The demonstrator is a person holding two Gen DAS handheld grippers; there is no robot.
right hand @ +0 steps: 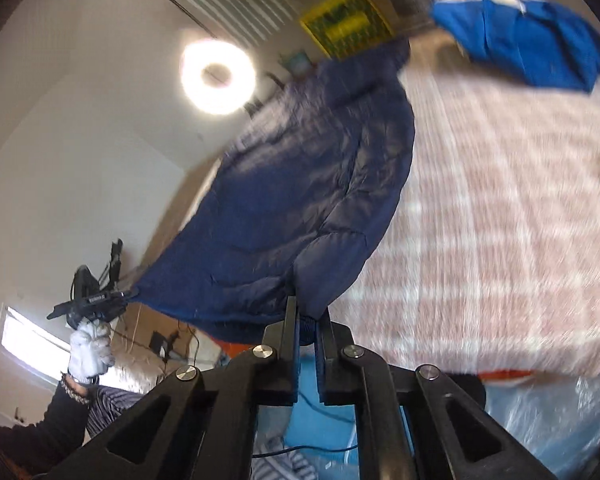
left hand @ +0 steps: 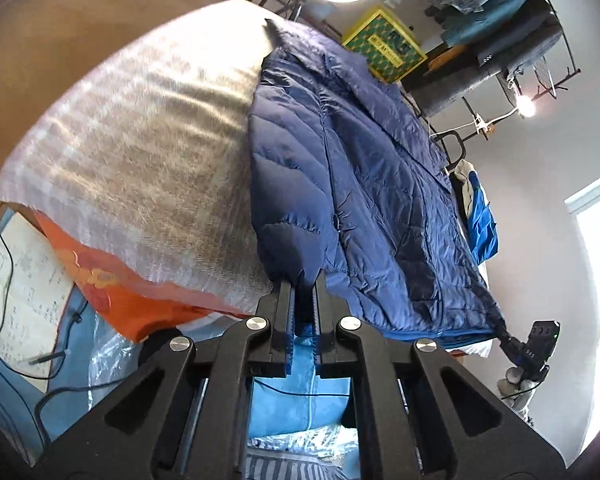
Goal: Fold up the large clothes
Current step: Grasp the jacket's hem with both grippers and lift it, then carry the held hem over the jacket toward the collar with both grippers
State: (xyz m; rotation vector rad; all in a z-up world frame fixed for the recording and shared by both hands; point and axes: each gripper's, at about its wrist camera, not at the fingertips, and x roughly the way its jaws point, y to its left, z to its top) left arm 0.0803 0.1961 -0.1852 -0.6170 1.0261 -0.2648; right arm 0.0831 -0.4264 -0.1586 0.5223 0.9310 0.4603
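You are pinching the hem of the navy puffer jacket (left hand: 340, 184) at both bottom corners, the left gripper (left hand: 303, 280) and the right gripper (right hand: 306, 312) each clamped shut on its fabric. The jacket is lying spread across the striped bed cover (left hand: 148, 152), its hem apparently lifting, though the right view is blurring badly. A bright blue garment (right hand: 532, 44) is lying beyond.

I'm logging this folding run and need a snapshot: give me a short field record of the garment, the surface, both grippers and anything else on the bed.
garment: navy puffer jacket, hem lifted
surface: bed with pale checked cover
left gripper: shut on the jacket's hem corner
right gripper: shut on the jacket's other hem corner
other item: bright blue garment at the bed's far side
view quality: right wrist view blurred
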